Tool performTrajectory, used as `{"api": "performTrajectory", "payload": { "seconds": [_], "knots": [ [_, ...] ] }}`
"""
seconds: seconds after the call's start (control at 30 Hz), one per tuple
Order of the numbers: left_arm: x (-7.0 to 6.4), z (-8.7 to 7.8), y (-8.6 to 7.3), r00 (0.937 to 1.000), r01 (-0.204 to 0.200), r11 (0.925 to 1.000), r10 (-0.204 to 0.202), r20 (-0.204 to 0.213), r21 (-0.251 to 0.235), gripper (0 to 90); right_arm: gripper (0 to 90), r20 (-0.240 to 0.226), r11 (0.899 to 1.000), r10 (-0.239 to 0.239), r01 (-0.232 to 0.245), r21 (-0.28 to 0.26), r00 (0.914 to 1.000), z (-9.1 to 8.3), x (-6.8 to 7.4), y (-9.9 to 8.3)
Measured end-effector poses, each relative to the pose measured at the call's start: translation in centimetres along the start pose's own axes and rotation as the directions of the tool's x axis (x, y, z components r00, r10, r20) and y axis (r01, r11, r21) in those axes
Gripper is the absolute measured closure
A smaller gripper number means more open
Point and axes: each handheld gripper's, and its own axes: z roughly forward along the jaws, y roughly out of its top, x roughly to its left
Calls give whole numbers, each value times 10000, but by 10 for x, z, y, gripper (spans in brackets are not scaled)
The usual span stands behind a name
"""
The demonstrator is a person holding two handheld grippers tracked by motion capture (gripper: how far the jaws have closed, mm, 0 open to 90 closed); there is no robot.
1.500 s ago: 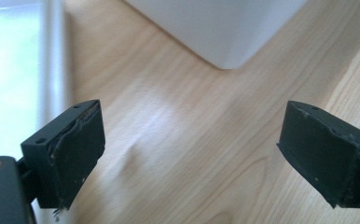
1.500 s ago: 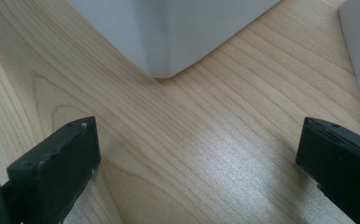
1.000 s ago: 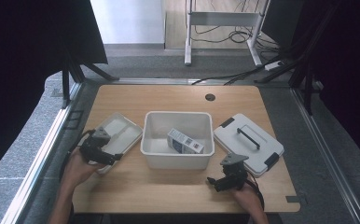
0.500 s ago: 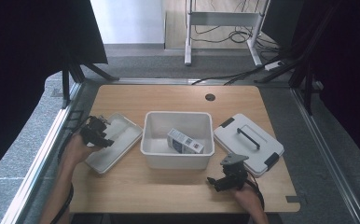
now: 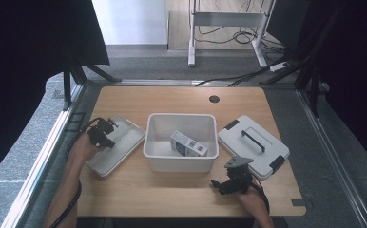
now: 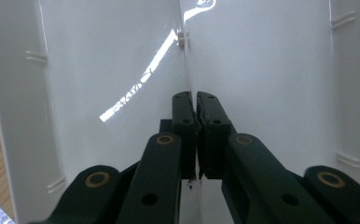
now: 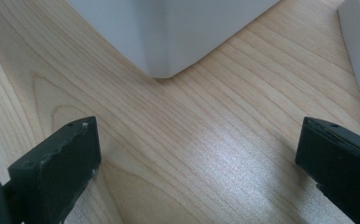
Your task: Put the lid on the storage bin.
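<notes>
**Left gripper pinching the tray's edge**

The left gripper is sitting over the white tray at the left of the table, its jaws pressed together on the tray's thin upright rim. The right gripper is resting low at the near edge, jaws standing wide apart over bare wood, just near of the white bin. A small carton is lying inside that bin. A lid with a handle is lying to the right.

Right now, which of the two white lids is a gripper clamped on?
The plain tray-like lid left of the bin; the left gripper pinches its rim. The handled lid lies untouched.
</notes>
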Motion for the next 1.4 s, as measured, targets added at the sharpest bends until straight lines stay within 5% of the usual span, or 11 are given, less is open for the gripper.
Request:
{"api": "performTrajectory", "payload": {
  "seconds": [0.4, 0.97, 1.23, 1.4],
  "knots": [
    [5, -27, -6, 9951, -987, 9933, 988, -13, -607, 892, 0, 3, 10000, -5, 5, 12, 10000, 0, 0, 0],
    [9, -105, -19, 9628, -2676, 9561, 2702, 61, -1196, 891, 0, 3, 10000, -3, 3, 12, 10000, 0, 0, 0],
    [2, -142, -13, 9361, -3408, 9236, 3507, 275, -1755, 891, 0, 4, 10000, -38, 38, 21, 10000, 0, 0, 0],
    [-10, -155, 2, 9062, -4083, 8915, 4218, 307, -1961, 892, 0, 5, 10000, 15, -15, 14, 10000, 0, 0, 0]
  ]
}}
